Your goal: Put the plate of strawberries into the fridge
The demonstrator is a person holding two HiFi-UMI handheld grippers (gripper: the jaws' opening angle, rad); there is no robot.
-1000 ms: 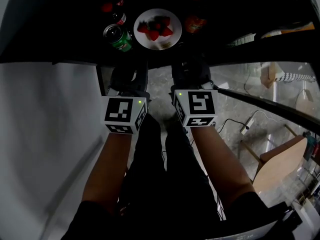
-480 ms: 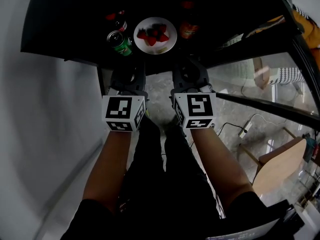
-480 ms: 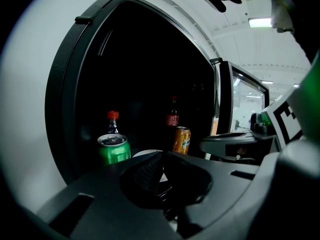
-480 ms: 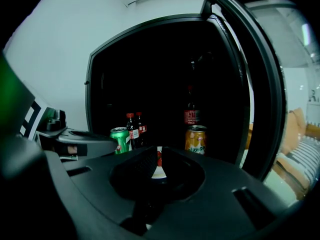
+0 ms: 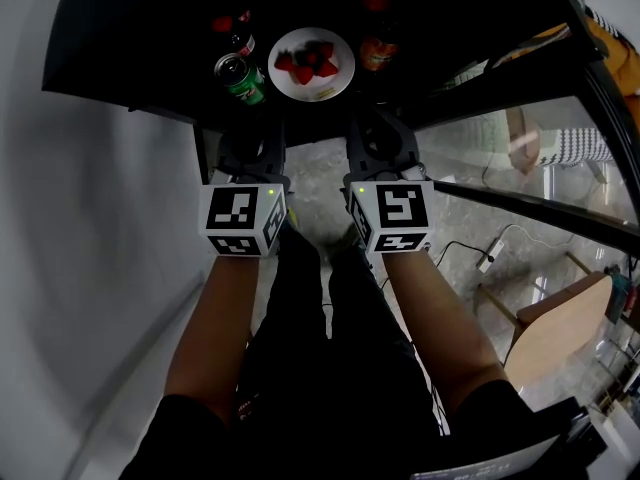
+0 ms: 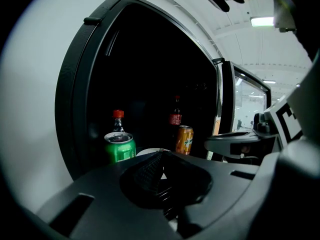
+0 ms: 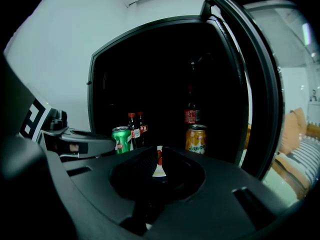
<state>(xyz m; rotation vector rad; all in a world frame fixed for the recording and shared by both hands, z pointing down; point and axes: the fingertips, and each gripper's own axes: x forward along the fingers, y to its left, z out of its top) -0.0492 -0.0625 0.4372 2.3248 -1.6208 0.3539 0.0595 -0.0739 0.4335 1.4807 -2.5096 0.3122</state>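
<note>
The fridge [image 5: 120, 48] stands open, with its door [image 7: 261, 89] swung out to the right of the plate. The left gripper [image 6: 161, 160] and the right gripper [image 7: 156, 158] are held side by side outside the cabinet, just in front of the plate and apart from it. Each has its jaws pressed together, or very nearly so, with at most a sliver between the pads, and pinches nothing. The plate [image 5: 322, 90] rests on the dark shelf inside, near the front edge, so the placing step is judged complete. A green can [image 5: 240, 76] stands just left of the plate and an orange can [image 5: 378, 52] just right of it. Red-capped bottles [image 5: 236, 30] stand behind and to the left of the plate. The strawberries [image 5: 305, 63] lie on the plate.

The next move is judged to be shutting the door. One gripper must reach to the right of the plate and push the door edge while staying clear of the shelf contents.
</note>
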